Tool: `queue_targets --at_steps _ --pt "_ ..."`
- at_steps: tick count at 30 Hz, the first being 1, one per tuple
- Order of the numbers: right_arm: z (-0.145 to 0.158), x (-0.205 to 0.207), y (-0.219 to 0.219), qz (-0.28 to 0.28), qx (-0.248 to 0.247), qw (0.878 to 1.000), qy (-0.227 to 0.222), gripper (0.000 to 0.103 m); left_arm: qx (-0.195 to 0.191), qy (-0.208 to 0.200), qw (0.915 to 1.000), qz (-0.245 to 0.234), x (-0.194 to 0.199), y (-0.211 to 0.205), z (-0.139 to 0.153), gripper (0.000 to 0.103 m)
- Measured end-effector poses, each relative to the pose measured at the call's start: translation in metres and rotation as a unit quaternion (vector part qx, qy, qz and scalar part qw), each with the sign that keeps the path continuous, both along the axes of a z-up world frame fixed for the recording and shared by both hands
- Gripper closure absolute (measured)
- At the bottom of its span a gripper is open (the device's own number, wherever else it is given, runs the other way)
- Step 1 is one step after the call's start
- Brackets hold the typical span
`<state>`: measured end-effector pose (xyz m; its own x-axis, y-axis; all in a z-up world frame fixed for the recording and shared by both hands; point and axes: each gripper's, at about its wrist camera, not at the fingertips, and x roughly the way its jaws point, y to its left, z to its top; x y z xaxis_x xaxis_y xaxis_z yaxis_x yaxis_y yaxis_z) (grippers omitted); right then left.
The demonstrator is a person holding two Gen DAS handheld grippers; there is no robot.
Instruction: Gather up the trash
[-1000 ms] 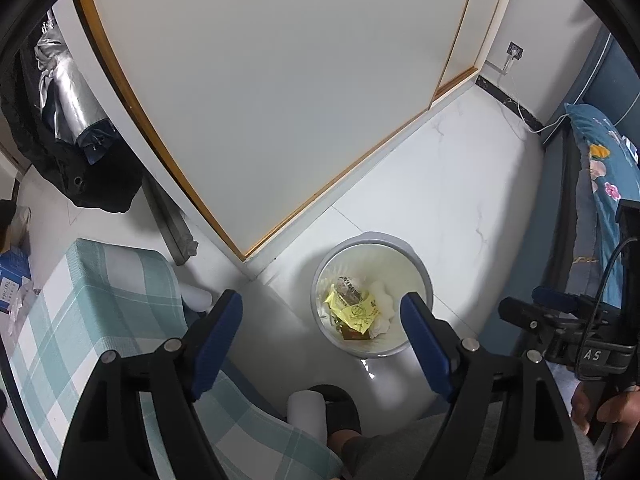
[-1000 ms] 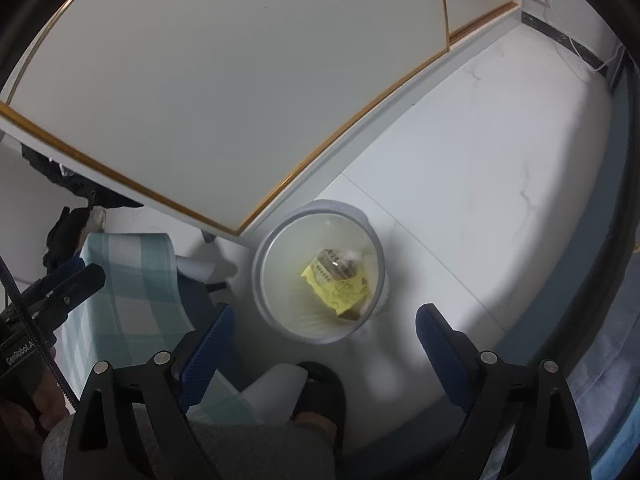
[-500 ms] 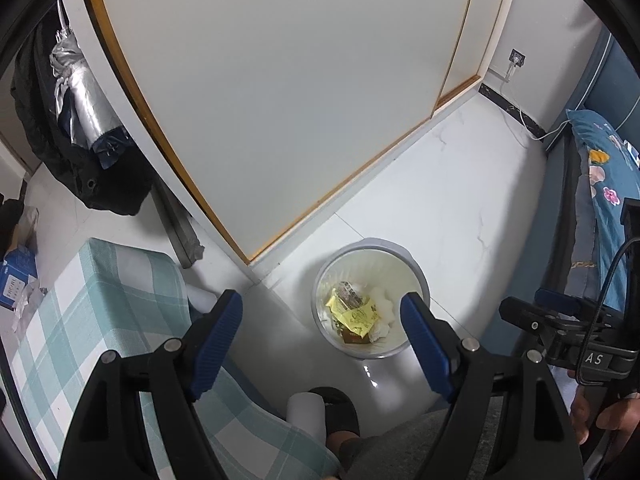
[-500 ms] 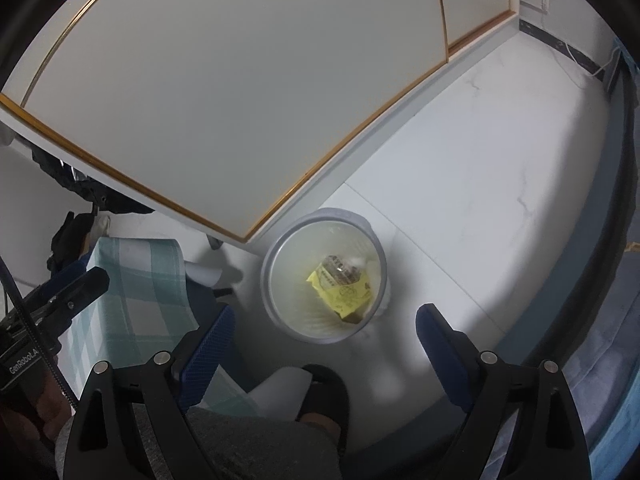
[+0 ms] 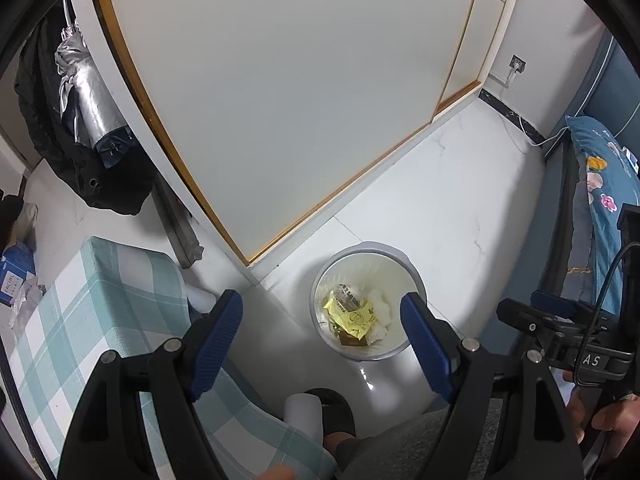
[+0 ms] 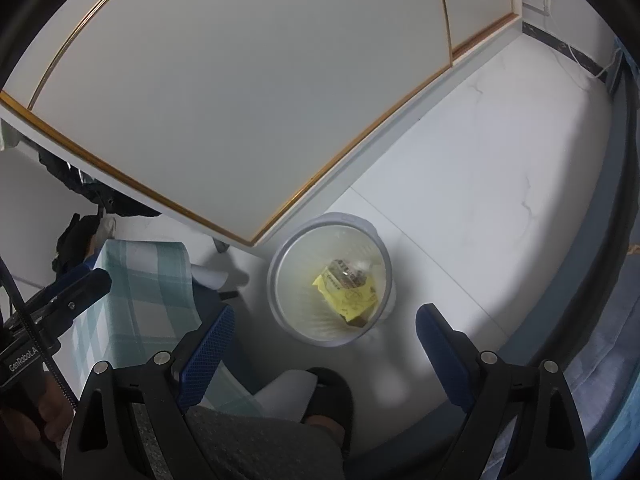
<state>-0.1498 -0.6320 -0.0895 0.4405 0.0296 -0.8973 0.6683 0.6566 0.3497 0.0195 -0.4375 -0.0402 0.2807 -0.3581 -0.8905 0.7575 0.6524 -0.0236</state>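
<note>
Yellow wrapper (image 5: 352,314) lies crumpled at the bottom of the round white bin (image 5: 332,272), with a clear printed packet and some white tissue (image 5: 380,304) beside it and a brown scrap under its near end. The bin stands on the white tiled floor (image 5: 460,208), just off the corner of the gold-trimmed wardrobe door (image 5: 280,80), and my slippered foot (image 6: 328,396) is planted just short of its near rim.

Both my tongs hang above the bin, tilted steeply down, spread wide and holding nothing. My left tongs (image 5: 322,330) have the bin showing toward their right finger (image 5: 424,344); my right tongs (image 6: 324,338) frame it nearly dead centre, so I judge the right hand the better lined up. The trash lies straight ahead and well below the fingertips. The wrapper's long axis runs from the far left of the bin toward the near right.

A green checked cushion (image 5: 100,300) sits to the left.
</note>
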Motion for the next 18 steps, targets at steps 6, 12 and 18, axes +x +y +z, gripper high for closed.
queue_targets --at_steps 6,12,18 --pt "-0.0008 0.0010 0.0026 0.003 -0.003 1.000 -0.001 0.011 0.006 0.006 0.9999 0.008 0.0012 0.0002 -0.0047 0.025" --pt "-0.0037 0.0005 -0.0008 0.001 -0.002 1.000 0.003 0.011 0.005 0.001 0.9999 0.009 0.0021 -0.0016 -0.0027 0.025" --pt "-0.0044 -0.0002 -0.0006 0.001 -0.003 1.000 0.004 0.011 0.000 0.003 1.0000 0.009 0.0031 0.0006 -0.0040 0.025"
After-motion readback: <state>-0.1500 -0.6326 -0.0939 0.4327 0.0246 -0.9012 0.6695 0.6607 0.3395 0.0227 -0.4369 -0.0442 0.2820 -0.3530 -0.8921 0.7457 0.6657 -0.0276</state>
